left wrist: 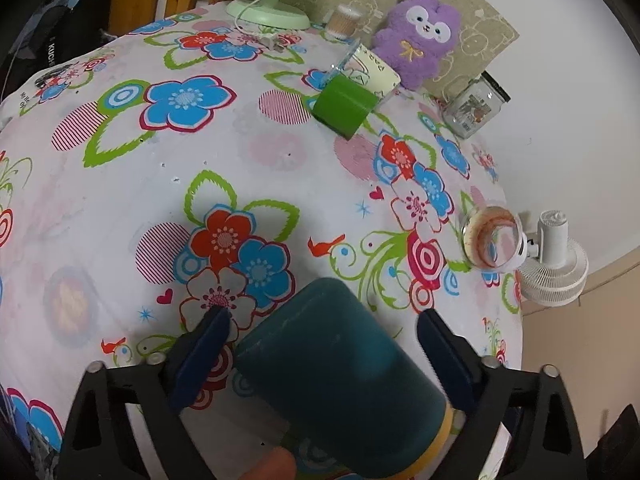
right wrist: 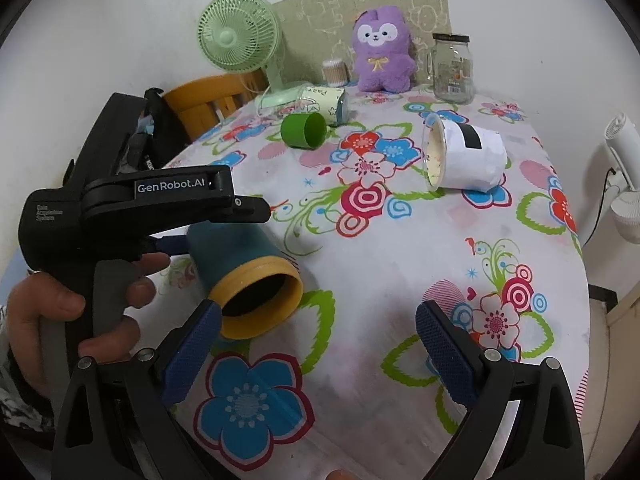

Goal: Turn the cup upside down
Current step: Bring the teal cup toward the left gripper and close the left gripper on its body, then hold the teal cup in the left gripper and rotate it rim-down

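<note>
A dark teal cup (left wrist: 340, 364) with a yellow rim lies on its side on the flowered tablecloth (left wrist: 200, 184). My left gripper (left wrist: 322, 322) is open with its blue fingers on both sides of the cup, not pressing it. In the right wrist view the same cup (right wrist: 240, 264) shows its yellow-rimmed mouth toward the camera, with the left gripper (right wrist: 180, 246) around its closed end. My right gripper (right wrist: 318, 322) is open and empty, just right of the cup's mouth.
A green cup (right wrist: 304, 130), a printed cup (right wrist: 324, 104) and a white-wrapped clear cup (right wrist: 464, 158) lie on their sides farther back. A green fan (right wrist: 240, 40), purple plush (right wrist: 382, 54), glass jar (right wrist: 452, 68) and cotton-swab pot (right wrist: 334, 72) stand at the back. A white fan (right wrist: 624, 168) is off the right edge.
</note>
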The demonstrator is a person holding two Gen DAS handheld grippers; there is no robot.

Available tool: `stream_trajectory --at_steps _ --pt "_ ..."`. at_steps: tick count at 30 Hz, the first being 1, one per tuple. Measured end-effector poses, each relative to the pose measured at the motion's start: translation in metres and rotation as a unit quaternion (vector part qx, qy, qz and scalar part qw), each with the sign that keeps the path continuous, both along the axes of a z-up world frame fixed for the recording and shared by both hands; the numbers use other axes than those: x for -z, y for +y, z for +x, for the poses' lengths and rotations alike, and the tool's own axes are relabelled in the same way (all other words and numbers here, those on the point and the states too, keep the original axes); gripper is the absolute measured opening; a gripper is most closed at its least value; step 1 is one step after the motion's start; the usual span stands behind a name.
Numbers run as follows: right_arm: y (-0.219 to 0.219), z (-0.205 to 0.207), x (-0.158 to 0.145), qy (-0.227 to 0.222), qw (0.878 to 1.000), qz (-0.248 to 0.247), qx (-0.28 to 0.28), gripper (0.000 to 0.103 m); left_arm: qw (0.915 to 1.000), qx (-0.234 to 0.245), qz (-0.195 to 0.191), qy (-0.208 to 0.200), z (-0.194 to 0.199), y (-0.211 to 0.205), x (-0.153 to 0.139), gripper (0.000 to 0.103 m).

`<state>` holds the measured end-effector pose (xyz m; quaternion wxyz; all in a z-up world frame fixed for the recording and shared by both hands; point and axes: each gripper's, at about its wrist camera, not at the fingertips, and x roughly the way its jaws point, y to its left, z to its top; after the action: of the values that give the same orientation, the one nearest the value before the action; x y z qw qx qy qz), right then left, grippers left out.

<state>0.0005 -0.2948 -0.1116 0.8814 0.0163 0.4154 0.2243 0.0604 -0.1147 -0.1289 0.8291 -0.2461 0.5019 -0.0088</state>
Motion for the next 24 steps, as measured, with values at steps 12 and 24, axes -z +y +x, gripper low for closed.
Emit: stream_trajectory --at_steps 12,24 --pt "0.001 0.003 0.002 -0.001 1.000 -0.016 0.013 0.099 0.9996 0.008 0.019 -0.017 -0.003 -0.003 -0.005 0.076" --pt "0.011 0.000 -0.004 -0.008 1.000 -0.018 0.006 0.099 0.9974 0.022 0.038 -0.058 -0.011 -0.001 -0.027 0.065"
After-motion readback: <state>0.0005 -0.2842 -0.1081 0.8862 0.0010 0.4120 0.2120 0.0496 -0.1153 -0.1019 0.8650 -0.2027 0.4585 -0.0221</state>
